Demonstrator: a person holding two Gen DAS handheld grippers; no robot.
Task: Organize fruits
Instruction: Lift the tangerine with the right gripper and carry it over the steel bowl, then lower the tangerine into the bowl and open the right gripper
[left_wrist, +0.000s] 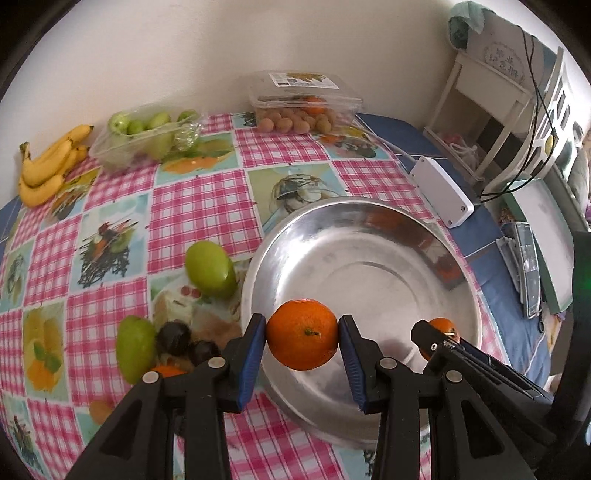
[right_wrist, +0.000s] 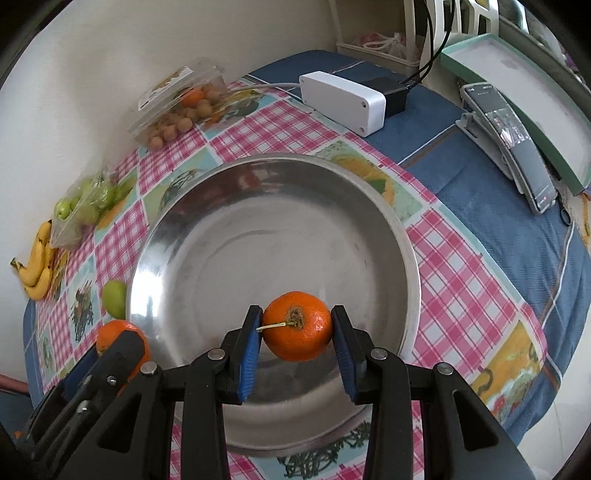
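Over steel bowl: two mandarins, one per gripper. Left gripper clamped on mandarin above near rim; right gripper clamped on stemmed mandarin, both reaching forward side by side. On table: two loose green mangoes, banana bunch, clear tub of green fruit, longan box.

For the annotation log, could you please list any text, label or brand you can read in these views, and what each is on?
Nothing can be read.
Label on the clear fruit box: print too small.
Round emblem on the white cloth: characters too blurred.
Phone screen: text too small.
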